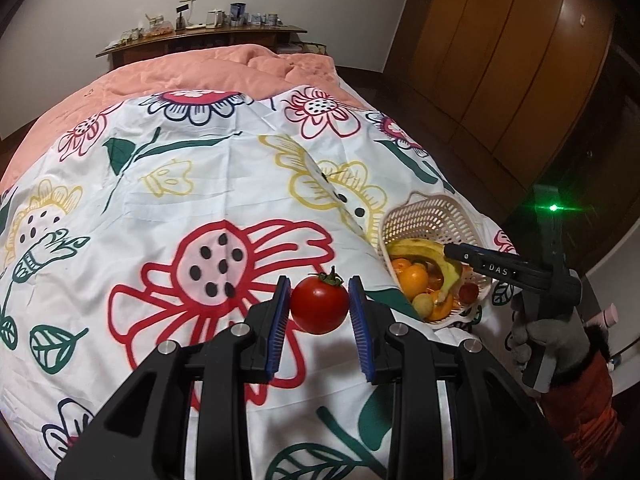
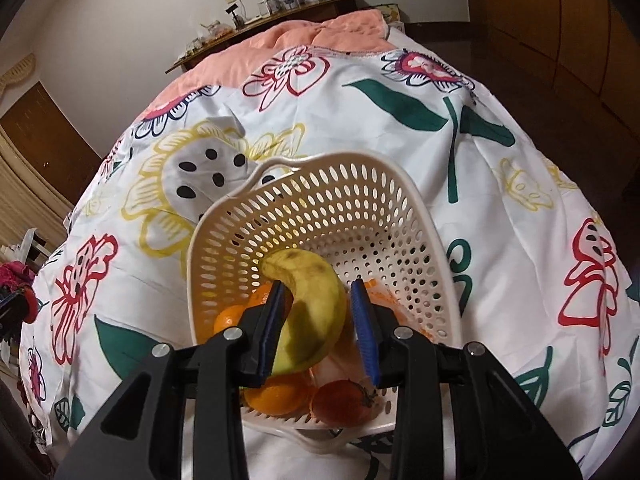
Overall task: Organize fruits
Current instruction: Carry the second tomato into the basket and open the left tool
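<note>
The left claw (image 1: 319, 304) is clamped on a red tomato (image 1: 319, 307), green stem pointing up and away, held above the floral bedcover (image 1: 160, 208). The right claw (image 2: 318, 320) is closed narrowly on a yellow banana (image 2: 316, 312); its long axis curves from between the blue pads (image 2: 366, 332) up and away to the left. The banana sits inside the tilted, perforated cream basket (image 2: 332, 204), above oranges (image 2: 276, 394) and a second tomato (image 2: 340, 400). Beyond lies a pink quilt (image 1: 224, 68).

Red tomato (image 1: 319, 309), yellow banana (image 2: 310, 316) (brown-flecked) — cream basket (image 2: 360, 216), floral sheet (image 1: 160, 208).
</note>
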The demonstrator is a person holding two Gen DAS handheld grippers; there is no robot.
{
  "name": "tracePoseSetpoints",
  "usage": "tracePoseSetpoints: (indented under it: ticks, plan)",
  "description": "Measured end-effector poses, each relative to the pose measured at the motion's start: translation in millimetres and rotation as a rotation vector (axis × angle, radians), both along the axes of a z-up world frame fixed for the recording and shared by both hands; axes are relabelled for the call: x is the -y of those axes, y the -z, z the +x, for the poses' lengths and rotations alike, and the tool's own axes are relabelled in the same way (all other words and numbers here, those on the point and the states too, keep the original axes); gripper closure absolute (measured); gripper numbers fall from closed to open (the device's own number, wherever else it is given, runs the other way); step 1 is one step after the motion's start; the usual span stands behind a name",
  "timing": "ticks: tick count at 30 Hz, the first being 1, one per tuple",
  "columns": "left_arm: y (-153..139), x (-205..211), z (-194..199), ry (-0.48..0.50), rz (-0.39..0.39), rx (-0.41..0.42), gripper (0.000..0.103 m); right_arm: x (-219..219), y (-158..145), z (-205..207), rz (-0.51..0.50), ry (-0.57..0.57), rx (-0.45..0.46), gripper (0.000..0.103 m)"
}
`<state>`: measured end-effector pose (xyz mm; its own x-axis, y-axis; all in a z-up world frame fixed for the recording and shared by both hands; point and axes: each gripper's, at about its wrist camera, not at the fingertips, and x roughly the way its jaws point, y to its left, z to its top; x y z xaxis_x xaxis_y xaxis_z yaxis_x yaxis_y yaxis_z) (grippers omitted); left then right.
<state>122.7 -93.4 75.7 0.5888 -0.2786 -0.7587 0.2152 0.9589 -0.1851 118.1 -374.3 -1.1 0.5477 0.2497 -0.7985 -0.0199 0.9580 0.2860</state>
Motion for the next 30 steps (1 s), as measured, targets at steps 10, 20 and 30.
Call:
tracePoseSetpoints:
  ticks: [10,20,30]
  plan:
    - [7.9,45.1,15.6,0.102,0.01,-0.025,0.073,19.5,-14.7,-24.1,0.065,0.038,0.059,0.068]
    - [23.6,110.4,41.3,0.228,0.017,-0.05,0.073,37.1,-27.2,-42.8,0.091,0.087,0.131,0.056]
    - [49.9,151.0,65.6,0.285,0.033,-0.124,0.073,40.7,-20.8,-46.3,0.115,0.09,0.122,0.056]
